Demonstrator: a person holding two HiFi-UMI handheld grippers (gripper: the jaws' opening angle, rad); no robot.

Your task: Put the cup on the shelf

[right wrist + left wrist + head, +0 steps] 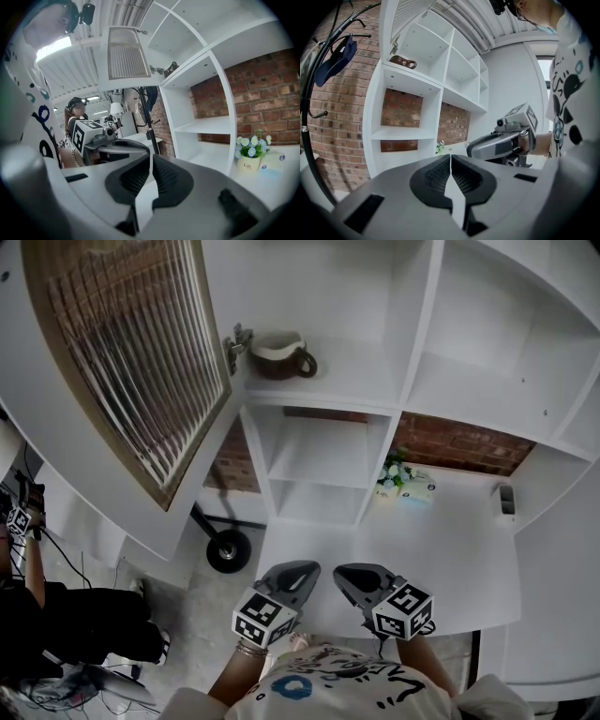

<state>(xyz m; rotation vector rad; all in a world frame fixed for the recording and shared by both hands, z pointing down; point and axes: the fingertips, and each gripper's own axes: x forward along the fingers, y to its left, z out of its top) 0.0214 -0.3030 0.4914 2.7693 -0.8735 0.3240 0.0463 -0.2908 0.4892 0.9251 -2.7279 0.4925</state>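
A brown cup (281, 354) with a pale rim and a handle stands upright in the upper left compartment of the white shelf unit (403, 390), just beside the door hinge. It also shows high up in the left gripper view, the cup (404, 61) resting on that shelf board. My left gripper (302, 568) and right gripper (345, 572) are held low and close to my body, side by side, far below the cup. Both are shut with nothing between the jaws, as seen at the left gripper (450, 157) and the right gripper (151, 157).
A louvered cabinet door (131, 352) hangs open at the left of the cup's compartment. A small flower pot (392, 474) and a small white object (503, 500) sit on the lower counter. A coat rack base (228, 551) stands on the floor; another person (56, 615) is at the far left.
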